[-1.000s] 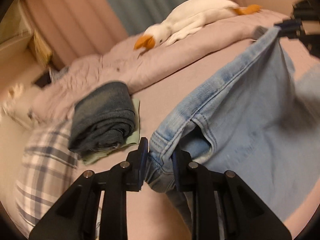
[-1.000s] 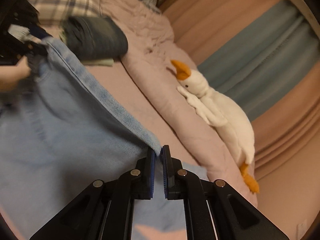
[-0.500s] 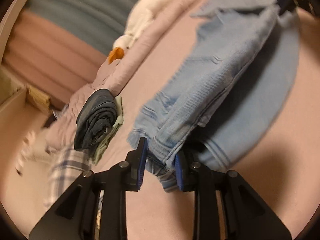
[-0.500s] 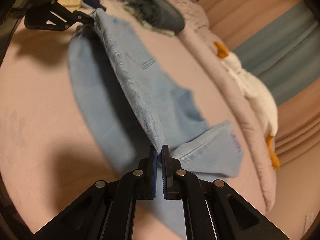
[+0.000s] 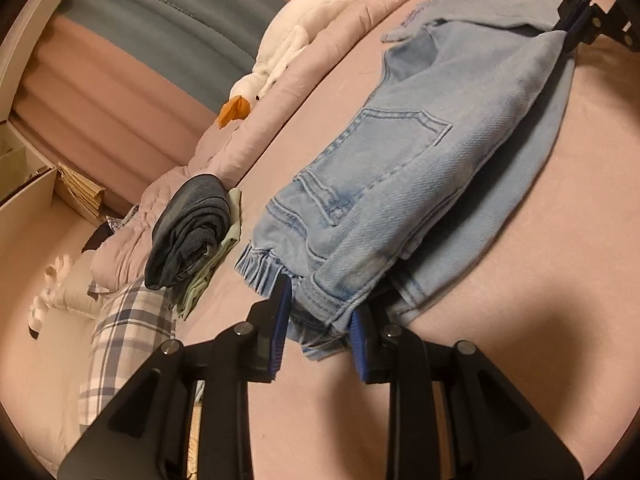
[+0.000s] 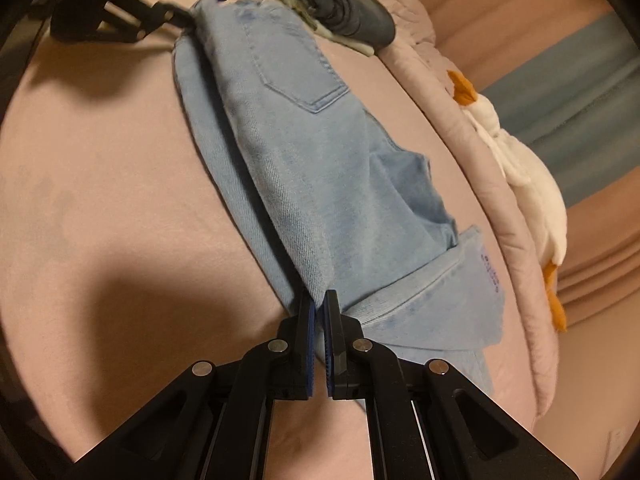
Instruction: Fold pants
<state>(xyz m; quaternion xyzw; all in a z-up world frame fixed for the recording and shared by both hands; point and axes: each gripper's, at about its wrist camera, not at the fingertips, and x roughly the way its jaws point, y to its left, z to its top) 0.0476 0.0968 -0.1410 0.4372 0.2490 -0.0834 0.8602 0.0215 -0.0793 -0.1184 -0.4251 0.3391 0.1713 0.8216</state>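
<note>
**Observer:** Where are the pants right now?

**Me:** The light blue pants (image 6: 304,168) run on a diagonal from upper left to lower middle of the right wrist view, folded lengthwise and lying across the pink bed (image 6: 100,184). The top layer's near edge is lifted off the layer beneath, and I hold it at both ends.

**Observer:** And your fingers?

**Me:** My right gripper (image 6: 319,312), bottom centre of that view, is pinched nearly flat on a thin fold of denim. My left gripper (image 5: 320,320), bottom centre of its own view, has its fingers (image 5: 280,320) set a little apart, clamped on the thick bunched waistband.

**Observer:** What worries you from here?

**Me:** I judge that if I release unevenly, the raised edge will slump crooked and leave the lower layer sticking out along its side. The waistband is bulky, so it could spring out of my left grip early. The hem (image 6: 460,292), lower right, already lies skewed and may crease.

**Observer:** Anything nearby?

**Me:** A folded dark pair (image 5: 188,232) sits at middle left of the left view, near the waistband, and a stuffed goose (image 5: 292,44) lies well apart, top centre.
</note>
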